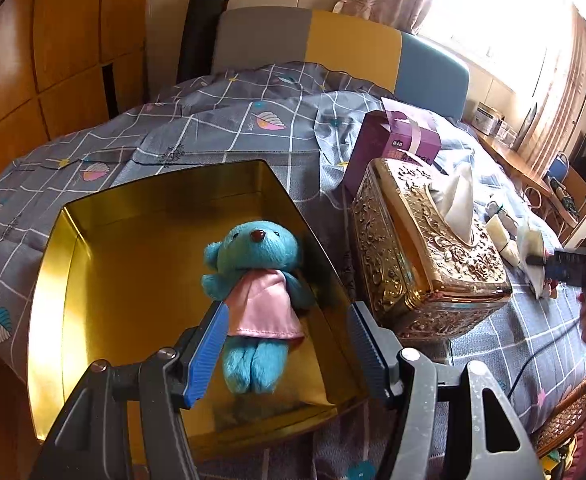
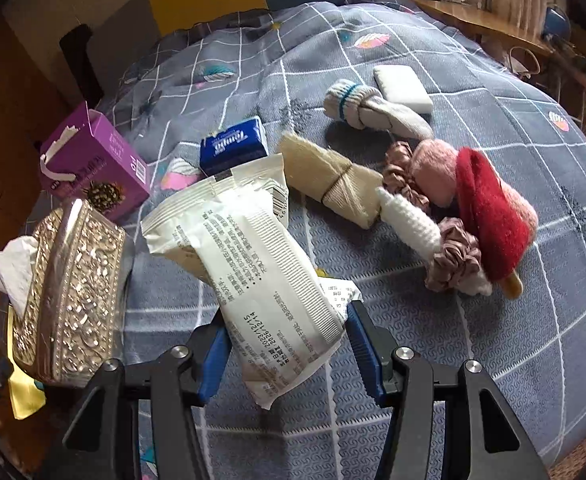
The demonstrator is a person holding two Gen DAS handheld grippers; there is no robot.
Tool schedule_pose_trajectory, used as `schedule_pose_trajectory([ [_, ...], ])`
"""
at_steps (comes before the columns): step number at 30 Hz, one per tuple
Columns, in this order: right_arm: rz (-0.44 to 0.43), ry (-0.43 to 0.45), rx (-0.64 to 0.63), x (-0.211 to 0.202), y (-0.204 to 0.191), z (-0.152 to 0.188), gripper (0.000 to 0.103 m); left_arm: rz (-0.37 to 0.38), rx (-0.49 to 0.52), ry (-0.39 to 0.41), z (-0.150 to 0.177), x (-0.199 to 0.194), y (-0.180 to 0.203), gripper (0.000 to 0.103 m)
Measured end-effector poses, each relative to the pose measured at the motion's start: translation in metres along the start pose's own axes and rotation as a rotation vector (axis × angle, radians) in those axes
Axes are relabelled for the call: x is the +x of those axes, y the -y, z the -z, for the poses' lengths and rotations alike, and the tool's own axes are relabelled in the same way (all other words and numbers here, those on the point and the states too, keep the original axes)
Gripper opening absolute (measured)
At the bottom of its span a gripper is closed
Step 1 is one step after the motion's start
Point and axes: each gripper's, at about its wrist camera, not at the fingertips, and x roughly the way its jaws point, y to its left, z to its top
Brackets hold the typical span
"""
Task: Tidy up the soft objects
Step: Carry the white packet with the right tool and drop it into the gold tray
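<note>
While the right gripper (image 2: 287, 354) has its fingers (image 2: 363, 344) clenched on a white pack (image 2: 249, 264), soft, light and crinkly, best pinched mid-body, a printed date reads 2023/12/14. The left gripper (image 1: 289, 350) hangs released above the teddy (image 1: 253, 296) lying in the gold tin (image 1: 53, 264) on the bed (image 2: 433, 340).

Left gripper (image 1: 289, 346) is showing two blue ribbed pads on grey plastic arms w/ round silver screw heads; the grey is looking scuffed and speckled. Right gripper (image 2: 287, 354) is showing the same build in black: blue ribbed pads, black angular arms w/ triangular cut-outs, silver screw heads at the pivots.
</note>
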Motion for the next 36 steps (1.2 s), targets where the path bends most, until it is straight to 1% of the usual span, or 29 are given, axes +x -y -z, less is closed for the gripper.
schedule_pose_trajectory([
  [5, -0.027, 0.029, -0.030, 0.000, -0.041, -0.041, 0.056, -0.017, 0.011, 0.022, 0.001, -0.010, -0.003, 0.062],
  [7, -0.057, 0.051, -0.045, -0.002, -0.063, -0.057, 0.056, -0.026, 0.019, 0.030, 0.002, -0.013, -0.004, 0.062],
  [10, -0.124, 0.102, -0.089, -0.011, -0.105, -0.078, 0.056, -0.038, 0.026, 0.035, 0.005, -0.017, -0.008, 0.062],
  [12, -0.179, 0.134, -0.155, -0.018, -0.139, -0.085, 0.056, -0.045, 0.031, 0.038, 0.007, -0.019, -0.010, 0.062],
  [14, -0.239, 0.159, -0.238, -0.026, -0.174, -0.086, 0.056, -0.049, 0.032, 0.037, 0.009, -0.019, -0.012, 0.062],
  [16, -0.320, 0.166, -0.333, -0.032, -0.207, -0.079, 0.056, -0.049, 0.032, 0.035, 0.011, -0.019, -0.014, 0.062],
  [19, -0.417, 0.154, -0.506, -0.038, -0.253, -0.057, 0.057, -0.053, 0.031, 0.039, 0.014, -0.020, -0.018, 0.062],
  [23, -0.468, 0.106, -0.716, -0.037, -0.299, -0.016, 0.057, -0.060, 0.029, 0.038, 0.019, -0.022, -0.025, 0.062],
  [26, -0.454, 0.059, -0.820, -0.025, -0.322, 0.012, 0.057, -0.072, 0.024, 0.035, 0.023, -0.022, -0.031, 0.062],
  [29, -0.421, 0.016, -0.862, -0.005, -0.338, 0.030, 0.057, -0.075, 0.006, 0.036, 0.025, -0.023, -0.039, 0.062],
  [32, -0.379, -0.007, -0.887, 0.014, -0.357, 0.037, 0.057, -0.072, -0.017, 0.043, 0.025, -0.026, -0.047, 0.062],
  [36, -0.337, -0.012, -0.916, 0.040, -0.382, 0.043, 0.058, -0.068, -0.058, 0.043, 0.025, -0.028, -0.060, 0.062],
])
